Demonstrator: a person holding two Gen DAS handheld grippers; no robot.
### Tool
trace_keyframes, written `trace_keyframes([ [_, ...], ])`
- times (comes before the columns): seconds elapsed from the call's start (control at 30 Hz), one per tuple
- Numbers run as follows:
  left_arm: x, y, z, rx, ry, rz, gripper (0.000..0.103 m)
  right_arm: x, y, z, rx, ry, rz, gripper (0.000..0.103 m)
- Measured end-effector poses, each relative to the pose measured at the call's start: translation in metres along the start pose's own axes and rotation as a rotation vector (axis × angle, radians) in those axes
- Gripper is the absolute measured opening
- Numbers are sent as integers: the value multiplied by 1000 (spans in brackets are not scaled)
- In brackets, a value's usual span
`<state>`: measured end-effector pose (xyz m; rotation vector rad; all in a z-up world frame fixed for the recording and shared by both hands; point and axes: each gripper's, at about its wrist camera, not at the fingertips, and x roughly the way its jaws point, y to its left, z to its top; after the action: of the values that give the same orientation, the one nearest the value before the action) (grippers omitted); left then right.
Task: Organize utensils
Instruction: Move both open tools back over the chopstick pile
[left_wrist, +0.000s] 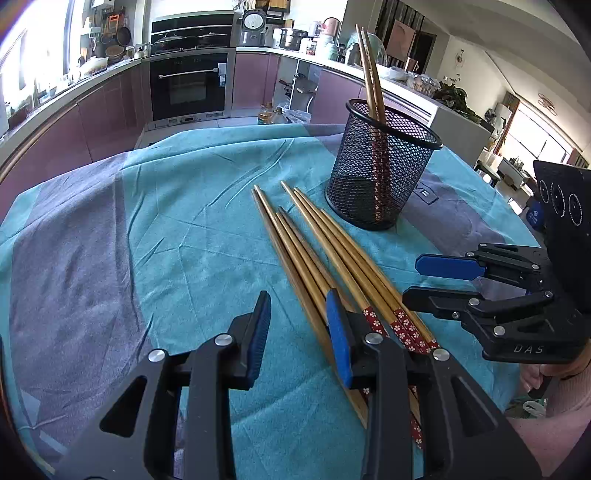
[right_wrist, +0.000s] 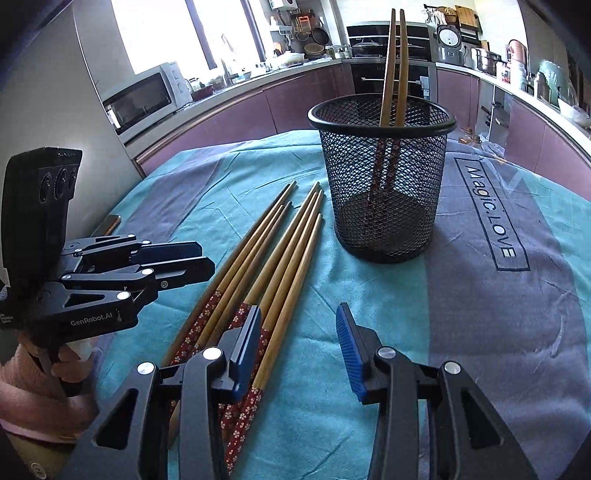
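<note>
Several wooden chopsticks (left_wrist: 317, 258) with red flowered ends lie side by side on the teal cloth (left_wrist: 184, 240), also seen in the right wrist view (right_wrist: 280, 254). Behind them stands a black mesh cup (left_wrist: 380, 173) (right_wrist: 384, 177), and two chopsticks (left_wrist: 369, 74) (right_wrist: 393, 66) stand upright in it. My left gripper (left_wrist: 299, 332) (right_wrist: 207, 256) is open, its right finger (left_wrist: 338, 332) over the chopsticks' flowered ends, only cloth in the gap. My right gripper (right_wrist: 299, 339) (left_wrist: 412, 280) is open too, its left finger (right_wrist: 251, 332) above the same ends, nothing between its pads.
The cloth has grey bands and a printed label (right_wrist: 491, 218) to the right of the cup. A hand in a pink sleeve (right_wrist: 44, 387) holds the left gripper. Kitchen counters, an oven (left_wrist: 188, 85) and a microwave (right_wrist: 144, 99) lie beyond the table's far edge.
</note>
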<state>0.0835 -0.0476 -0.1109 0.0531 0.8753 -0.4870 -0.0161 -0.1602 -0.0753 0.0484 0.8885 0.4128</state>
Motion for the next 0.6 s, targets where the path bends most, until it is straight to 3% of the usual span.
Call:
trace_keyframes([
  [0.6, 24, 1, 5, -7, 33, 32, 30, 9, 5, 1, -16, 15, -41, 40],
])
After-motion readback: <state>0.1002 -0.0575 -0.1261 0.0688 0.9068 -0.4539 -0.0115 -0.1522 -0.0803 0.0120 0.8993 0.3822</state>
